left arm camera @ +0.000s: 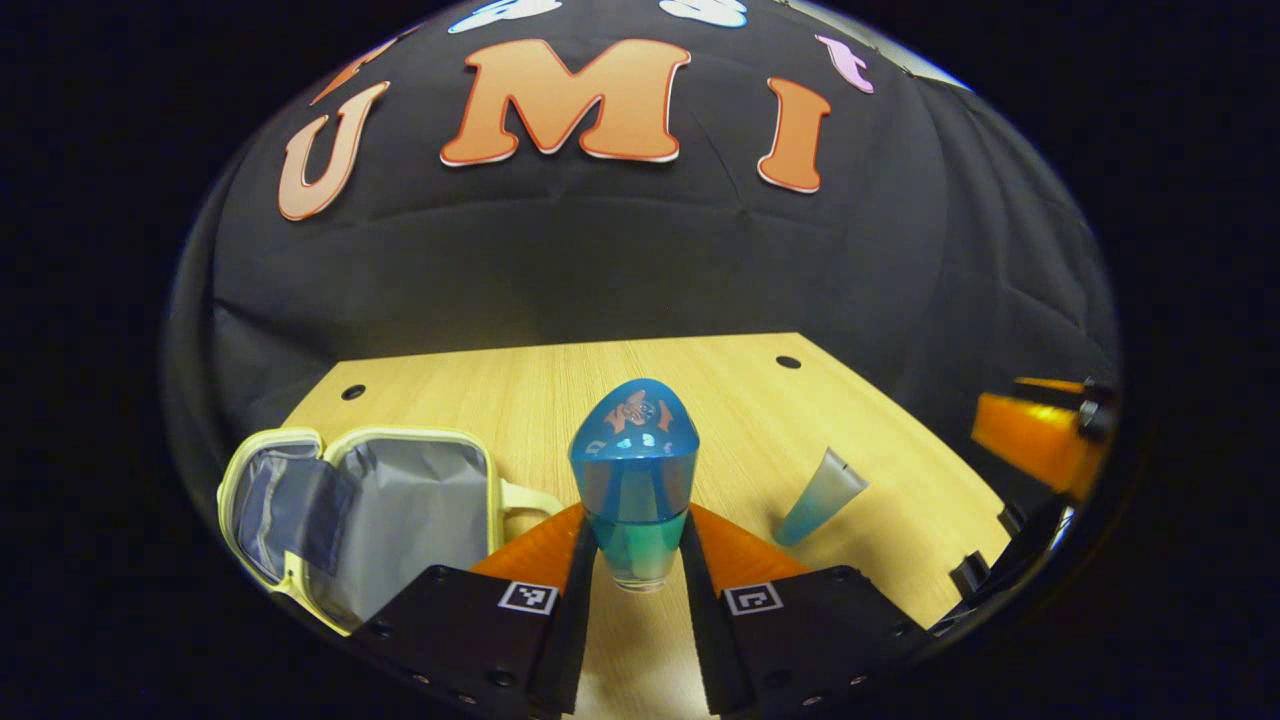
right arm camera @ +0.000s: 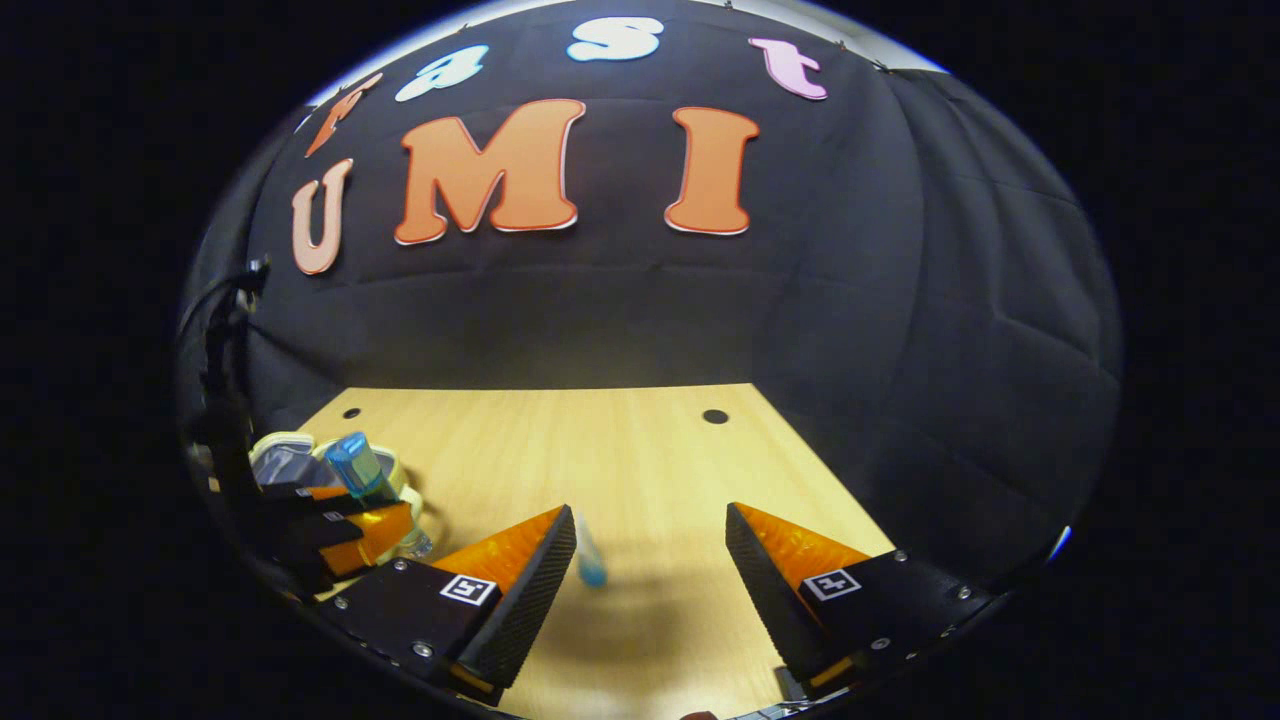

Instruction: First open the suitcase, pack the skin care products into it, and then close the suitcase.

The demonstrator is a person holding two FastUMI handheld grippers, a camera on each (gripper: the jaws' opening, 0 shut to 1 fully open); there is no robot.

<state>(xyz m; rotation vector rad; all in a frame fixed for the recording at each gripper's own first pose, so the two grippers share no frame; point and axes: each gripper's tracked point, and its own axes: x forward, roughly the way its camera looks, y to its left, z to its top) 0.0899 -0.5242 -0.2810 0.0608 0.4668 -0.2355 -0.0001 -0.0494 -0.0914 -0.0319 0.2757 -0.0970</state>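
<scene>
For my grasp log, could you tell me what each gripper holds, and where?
The left gripper is shut on the blue bottle, gripping its lower body near the base. The right gripper is open and holds nothing.

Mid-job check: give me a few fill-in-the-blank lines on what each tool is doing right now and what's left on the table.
1. The left tool is shut on the blue ____.
2. The suitcase lies ____, its grey lining showing.
3. The right tool is ____, holding nothing.
4. A small tube lies on the wooden ____.

Missing words: bottle; open; open; table
</scene>
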